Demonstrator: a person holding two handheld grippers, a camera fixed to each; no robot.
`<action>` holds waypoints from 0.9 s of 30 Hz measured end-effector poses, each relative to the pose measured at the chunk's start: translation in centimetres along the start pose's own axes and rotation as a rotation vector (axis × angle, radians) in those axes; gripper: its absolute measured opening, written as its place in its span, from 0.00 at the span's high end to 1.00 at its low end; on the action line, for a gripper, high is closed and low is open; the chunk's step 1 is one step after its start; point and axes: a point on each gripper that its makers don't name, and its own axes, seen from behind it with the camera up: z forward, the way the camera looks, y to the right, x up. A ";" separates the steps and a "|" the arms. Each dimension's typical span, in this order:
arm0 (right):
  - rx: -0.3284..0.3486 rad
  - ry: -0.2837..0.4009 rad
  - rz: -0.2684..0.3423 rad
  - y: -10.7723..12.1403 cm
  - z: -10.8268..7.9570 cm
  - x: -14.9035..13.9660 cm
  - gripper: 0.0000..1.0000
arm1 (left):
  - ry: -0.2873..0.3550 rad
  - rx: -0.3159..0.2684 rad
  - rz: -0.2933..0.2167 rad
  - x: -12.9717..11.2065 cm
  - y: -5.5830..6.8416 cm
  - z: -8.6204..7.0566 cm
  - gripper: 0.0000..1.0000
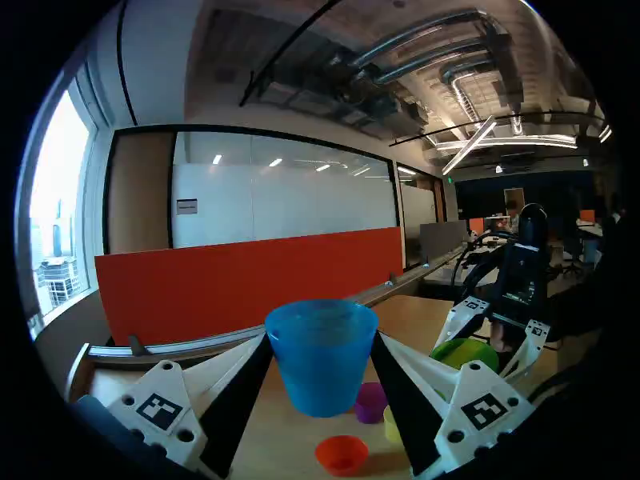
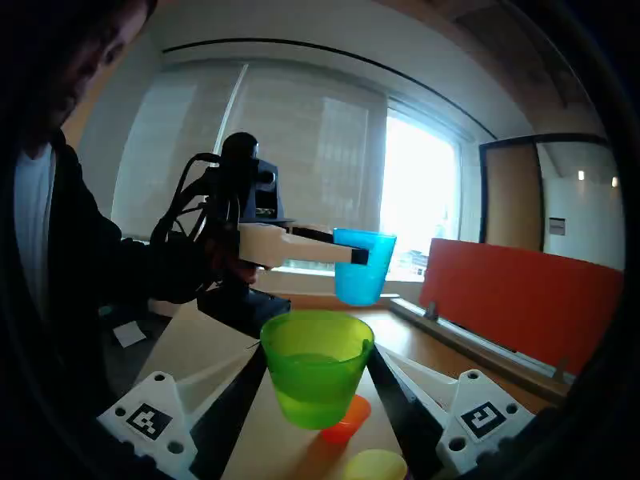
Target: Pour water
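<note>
now | left gripper [image 1: 322, 346] clamps one blue cup [image 1: 322, 372] | right gripper [image 2: 317, 362] clamps one green cup [image 2: 316, 384] | three small cups [image 1: 342, 454] loose

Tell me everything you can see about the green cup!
The green cup is see-through lime plastic, round, wider at its rim than its base, with no handle. It stands upright and looks partly filled with liquid. The right gripper pinches it, one black finger on each side, and it seems raised above the table, over a small orange cup.
</note>
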 end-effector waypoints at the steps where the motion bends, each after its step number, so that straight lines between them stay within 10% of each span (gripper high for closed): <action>1: 0.000 0.000 0.000 0.0 0.0 0.0 0.10 | -0.002 -0.001 -0.002 -0.1 0.0 0.0 0.16; 27: -0.014 -0.015 0.025 -0.1 -0.1 -0.1 0.10 | -0.095 0.010 -0.019 -3.1 -0.3 -1.2 0.16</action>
